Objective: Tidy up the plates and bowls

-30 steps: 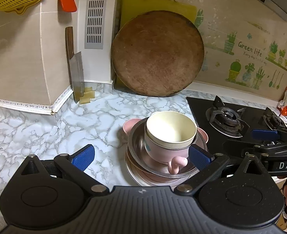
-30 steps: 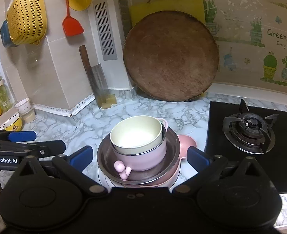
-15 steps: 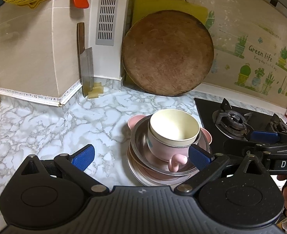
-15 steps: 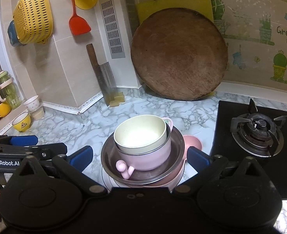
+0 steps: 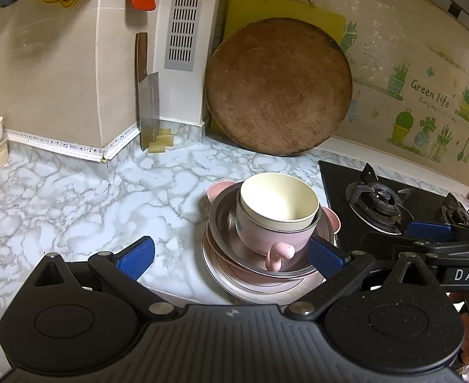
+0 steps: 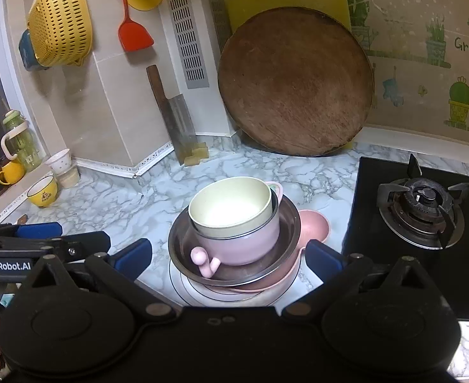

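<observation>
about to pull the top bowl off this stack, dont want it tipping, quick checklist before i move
1. Left gripper open: ok.
2. Right gripper open: ok.
3. Cream bowl on top, nothing inside: ok.
4. Cream bowl sits level in the pink cup: not ok, tilted.
5. Stack centred on the bottom plate: not ok, the steel bowl and pink dish sit off-centre.
6. Bowl stuck in the cup: cannot tell.

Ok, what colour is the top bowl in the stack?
Cream, pale yellowish top bowl, nested in the pink mug; clearest in the right wrist view.
</observation>
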The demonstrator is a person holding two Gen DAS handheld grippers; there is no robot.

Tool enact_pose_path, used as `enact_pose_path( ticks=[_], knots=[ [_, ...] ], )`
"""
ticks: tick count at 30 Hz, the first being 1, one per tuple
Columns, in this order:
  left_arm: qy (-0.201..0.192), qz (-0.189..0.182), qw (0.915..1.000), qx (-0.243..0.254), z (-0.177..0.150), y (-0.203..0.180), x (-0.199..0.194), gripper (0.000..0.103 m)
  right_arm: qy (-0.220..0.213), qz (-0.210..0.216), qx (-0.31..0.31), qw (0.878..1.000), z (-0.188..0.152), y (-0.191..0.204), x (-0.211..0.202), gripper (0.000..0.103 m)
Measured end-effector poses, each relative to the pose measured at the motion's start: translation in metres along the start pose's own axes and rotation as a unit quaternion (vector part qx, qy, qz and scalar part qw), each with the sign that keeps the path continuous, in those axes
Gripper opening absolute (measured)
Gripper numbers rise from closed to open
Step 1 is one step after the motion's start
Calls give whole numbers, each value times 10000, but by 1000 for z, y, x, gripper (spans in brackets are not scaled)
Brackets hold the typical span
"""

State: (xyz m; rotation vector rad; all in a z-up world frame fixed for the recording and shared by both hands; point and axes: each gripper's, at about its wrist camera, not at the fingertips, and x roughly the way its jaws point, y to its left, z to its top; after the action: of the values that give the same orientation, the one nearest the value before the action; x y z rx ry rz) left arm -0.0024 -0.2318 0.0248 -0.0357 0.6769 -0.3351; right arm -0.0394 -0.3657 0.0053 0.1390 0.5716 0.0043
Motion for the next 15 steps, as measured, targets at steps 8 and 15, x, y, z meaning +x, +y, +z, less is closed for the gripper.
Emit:
enact_pose_path(
  ticks=[8,15],
  knots=[
    [-30,-27,10000,90,-1,-3,0,103,-19,50,70,10000,0,-1,-2,103],
    [6,17,9999,101,0,4,5,103,35,47,230,9997,-1,-3,6,103]
  ],
)
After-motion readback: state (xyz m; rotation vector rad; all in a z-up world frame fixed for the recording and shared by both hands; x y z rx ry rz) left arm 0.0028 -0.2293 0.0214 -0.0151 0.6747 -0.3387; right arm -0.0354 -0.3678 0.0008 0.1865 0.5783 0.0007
